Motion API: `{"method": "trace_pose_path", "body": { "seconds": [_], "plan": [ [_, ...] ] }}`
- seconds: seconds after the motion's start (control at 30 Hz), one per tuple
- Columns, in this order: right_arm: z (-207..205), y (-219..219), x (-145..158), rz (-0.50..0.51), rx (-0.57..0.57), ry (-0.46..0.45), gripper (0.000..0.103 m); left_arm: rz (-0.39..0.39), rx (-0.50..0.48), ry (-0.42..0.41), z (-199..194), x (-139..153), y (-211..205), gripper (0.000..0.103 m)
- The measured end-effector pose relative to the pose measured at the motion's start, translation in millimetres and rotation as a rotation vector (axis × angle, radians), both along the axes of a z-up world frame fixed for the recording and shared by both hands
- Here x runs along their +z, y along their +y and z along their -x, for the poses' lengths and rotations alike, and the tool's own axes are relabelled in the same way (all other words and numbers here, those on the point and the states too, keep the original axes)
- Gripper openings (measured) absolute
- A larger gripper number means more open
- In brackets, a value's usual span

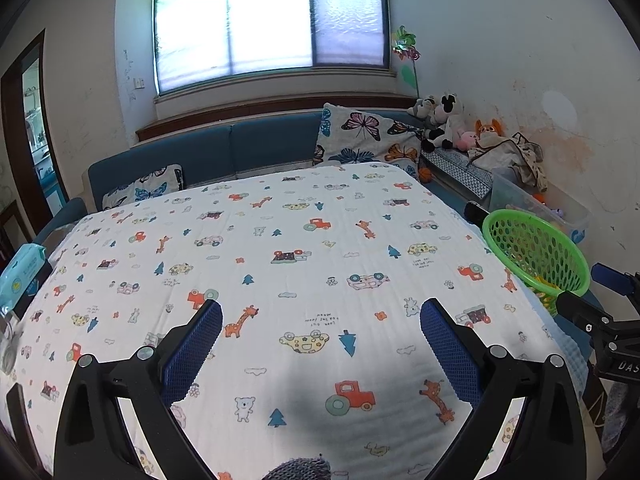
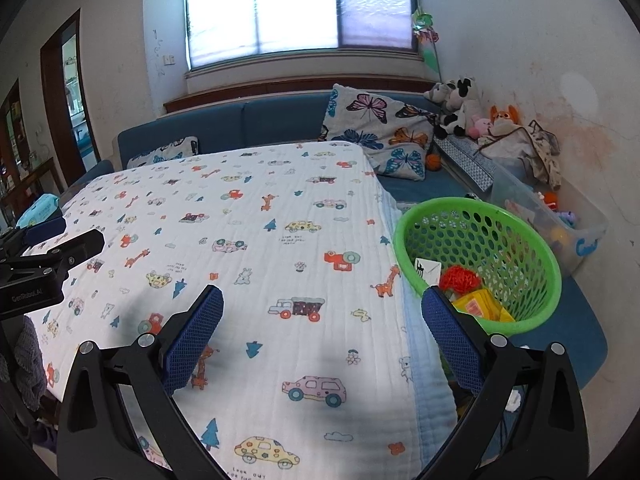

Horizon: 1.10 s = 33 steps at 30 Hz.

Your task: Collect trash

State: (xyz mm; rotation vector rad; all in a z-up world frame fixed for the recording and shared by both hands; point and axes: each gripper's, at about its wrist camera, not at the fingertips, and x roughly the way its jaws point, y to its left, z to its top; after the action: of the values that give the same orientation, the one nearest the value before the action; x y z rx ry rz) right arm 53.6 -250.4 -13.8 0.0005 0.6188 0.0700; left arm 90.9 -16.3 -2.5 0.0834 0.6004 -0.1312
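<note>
The left wrist view is taken low over the near edge of the printed blanket, faced toward the window and blue sofa. The right wrist view is set further right, close above the blanket's right edge, faced the same way. The blanket, window, sofa and green basket are shared by both.

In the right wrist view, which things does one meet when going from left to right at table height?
Left gripper → patterned tablecloth → green basket holding trash → clear storage bin by the wall.
</note>
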Motion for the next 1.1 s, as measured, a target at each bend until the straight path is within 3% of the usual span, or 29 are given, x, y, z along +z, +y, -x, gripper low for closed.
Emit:
{"method": "trace_pose_path", "body": {
  "seconds": [1.1],
  "plan": [
    [1.4,4.0,-0.7,0.001,0.007,0.0,0.099,0.002,0.019,0.007,3.6,-3.6,3.6,0.096]
  ]
}}
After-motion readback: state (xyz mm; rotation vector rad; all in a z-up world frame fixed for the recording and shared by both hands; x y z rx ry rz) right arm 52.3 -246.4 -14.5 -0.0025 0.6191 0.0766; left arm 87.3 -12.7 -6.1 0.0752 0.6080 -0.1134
